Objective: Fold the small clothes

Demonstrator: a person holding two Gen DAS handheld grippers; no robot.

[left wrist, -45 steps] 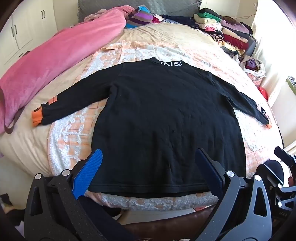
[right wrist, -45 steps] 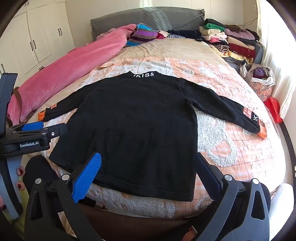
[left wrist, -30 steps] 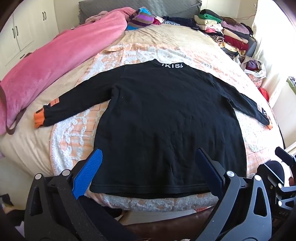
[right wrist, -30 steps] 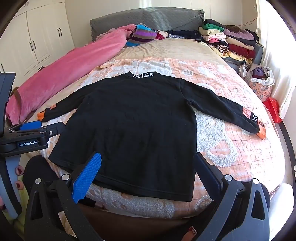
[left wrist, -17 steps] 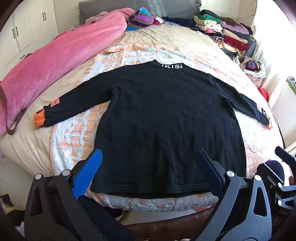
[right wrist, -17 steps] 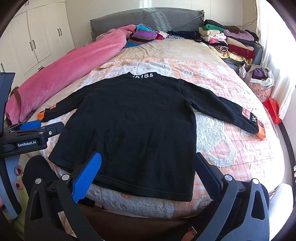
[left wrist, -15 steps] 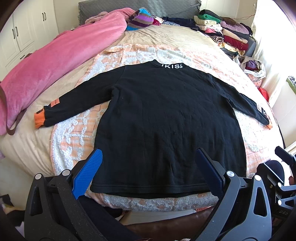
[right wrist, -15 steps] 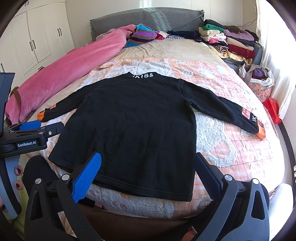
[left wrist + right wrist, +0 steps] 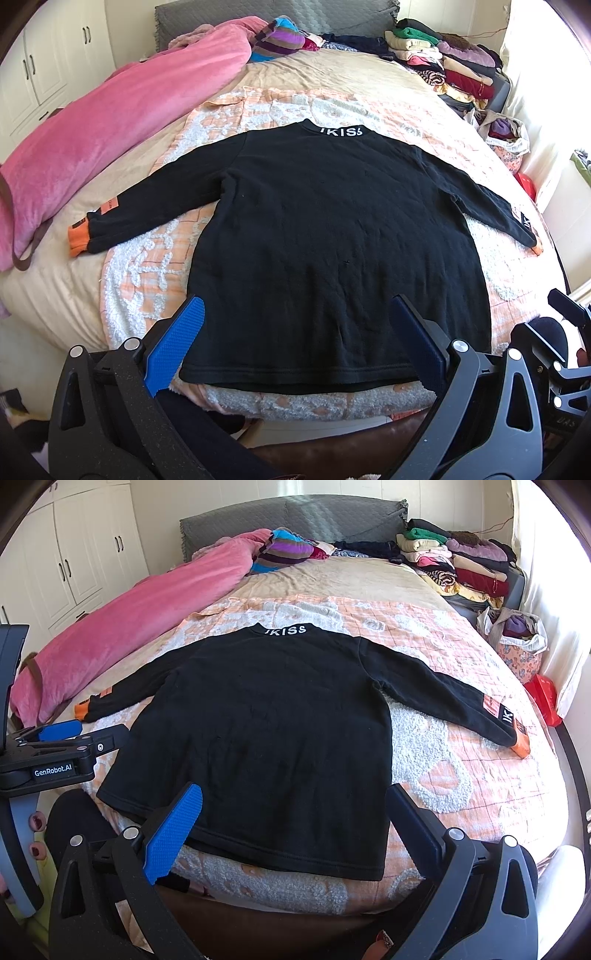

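Running along the left side of the bed point(image 9: 332, 77), white panelled wardrobe doors point(image 9: 85, 554) with dark handles stand behind a long roll of plush pink blanket point(image 9: 122, 122), which ends beside a striped knit bundle point(image 9: 284, 550) near the grey quilted headboard point(image 9: 295, 517). Next comes the left gripper point(image 9: 295, 343), held low at the foot of the bed with its jaws spread wide and empty over the hem; its blue ribbed pad point(image 9: 173, 350) faces a darker one, and its side arm, seen from the right wrist view, carries the label "GenRobot.AI". At centre, the black long-sleeved sweatshirt point(image 9: 332, 240) lies flat and face down on a peach and white tufted coverlet point(image 9: 436, 760), hem toward the cameras, both sleeves spread outward, nothing lying on it. Its fabric is matte and faintly creased; the collar bears white letters reading "IKISS", the cuffs are orange, and the right sleeve point(image 9: 461, 705) carries an orange patch and a white-on-black label whose text is too small to read. The right gripper point(image 9: 291, 827) likewise hangs just short of the hem, jaws wide apart and holding nothing. Farther right, stacks of folded clothes point(image 9: 461, 561) fill the far corner, a patterned fabric bag point(image 9: 517, 646) stuffed with garments sits beside the bed, and a red packet point(image 9: 543, 698) lies below it by the pale curtain point(image 9: 535, 92).
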